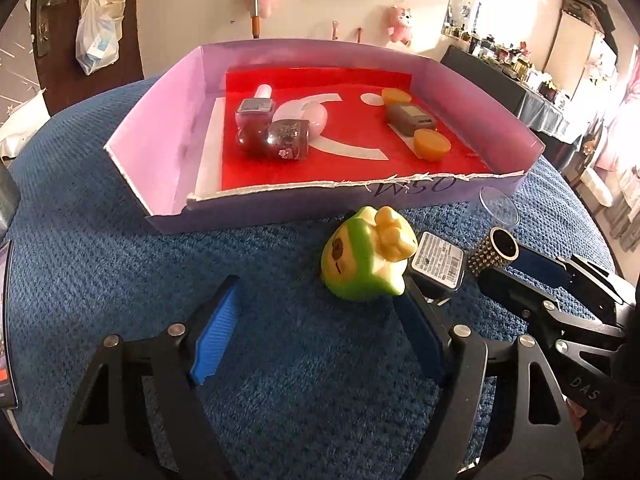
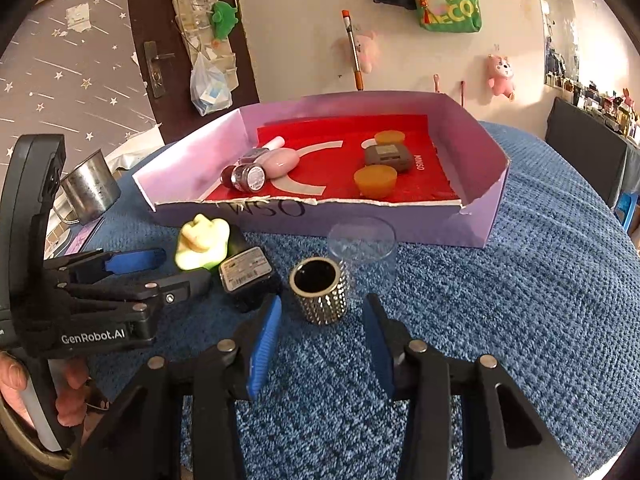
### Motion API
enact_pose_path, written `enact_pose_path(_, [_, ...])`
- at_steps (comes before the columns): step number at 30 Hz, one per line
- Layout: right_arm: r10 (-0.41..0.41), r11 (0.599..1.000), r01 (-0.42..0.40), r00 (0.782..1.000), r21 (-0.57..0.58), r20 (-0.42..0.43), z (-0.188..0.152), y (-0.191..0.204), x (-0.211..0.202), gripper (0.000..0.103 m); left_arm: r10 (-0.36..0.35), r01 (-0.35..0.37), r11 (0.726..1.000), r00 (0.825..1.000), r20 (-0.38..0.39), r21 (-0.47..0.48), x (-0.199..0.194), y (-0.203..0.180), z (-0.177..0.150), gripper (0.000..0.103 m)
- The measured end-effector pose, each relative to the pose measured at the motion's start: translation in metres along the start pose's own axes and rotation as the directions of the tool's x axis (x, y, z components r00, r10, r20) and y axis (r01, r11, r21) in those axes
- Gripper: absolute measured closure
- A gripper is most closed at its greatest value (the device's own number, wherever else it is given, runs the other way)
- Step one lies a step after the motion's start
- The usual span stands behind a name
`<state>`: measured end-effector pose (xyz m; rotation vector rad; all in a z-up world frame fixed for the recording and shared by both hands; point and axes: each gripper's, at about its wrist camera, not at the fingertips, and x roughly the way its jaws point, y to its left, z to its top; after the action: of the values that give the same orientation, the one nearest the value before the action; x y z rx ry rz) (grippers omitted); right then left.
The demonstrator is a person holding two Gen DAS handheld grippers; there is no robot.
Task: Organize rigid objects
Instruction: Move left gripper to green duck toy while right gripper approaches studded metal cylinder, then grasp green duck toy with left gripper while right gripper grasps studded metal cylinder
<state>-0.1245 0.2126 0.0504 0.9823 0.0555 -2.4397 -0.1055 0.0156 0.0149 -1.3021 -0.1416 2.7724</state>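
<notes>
A green and cream toy figure (image 1: 364,256) (image 2: 202,246) lies on the blue cloth in front of the box. My left gripper (image 1: 320,292) (image 2: 186,268) is open; the toy sits just past its tips, against the right finger. A gold studded cylinder (image 2: 320,292) (image 1: 496,252) stands upright between the tips of my right gripper (image 2: 323,300) (image 1: 500,270). A small gap shows on each side of the cylinder, so that gripper is open. A black adapter with a white label (image 1: 438,266) (image 2: 248,276) lies between toy and cylinder.
The open purple box (image 1: 160,152) (image 2: 400,224) holds nail polish bottles (image 1: 272,128), a grey case (image 1: 412,118) and orange discs (image 1: 432,144). A clear plastic cup (image 2: 362,244) stands behind the cylinder. A metal mug (image 2: 90,188) is at the left. A hand (image 2: 72,396) holds the left gripper.
</notes>
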Motion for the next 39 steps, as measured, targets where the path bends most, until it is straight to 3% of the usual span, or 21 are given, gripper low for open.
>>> enact_pose_path(14, [0.015,1.000,-0.015,1.000,0.020,-0.010,0.006,-0.002,0.010,0.058,-0.002,0.003,1.000,1.000,0.010,-0.013,0.008,0.001,0.010,0.031])
enact_pose_path(18, [0.023,0.999,-0.022,1.000,0.032,-0.018,0.007,-0.003,0.014,0.072,-0.018,0.018,0.999,1.000,0.022,-0.027,0.008,0.003,0.013,0.032])
enact_pose_path(21, [0.027,0.999,-0.027,0.999,0.043,-0.019,0.008,-0.004,0.015,0.072,-0.038,0.039,0.998,0.999,0.027,-0.039,0.007,0.005,0.015,0.036])
enact_pose_path(27, [0.029,0.999,-0.028,0.999,0.043,-0.019,0.008,-0.005,0.015,0.074,-0.093,0.094,0.995,0.995,0.030,-0.028,0.005,0.000,0.013,0.063])
enact_pose_path(39, [0.043,0.999,-0.043,0.999,0.028,0.006,0.010,0.000,0.001,0.075,-0.098,0.099,0.994,0.995,0.029,-0.042,-0.005,0.004,0.009,0.065])
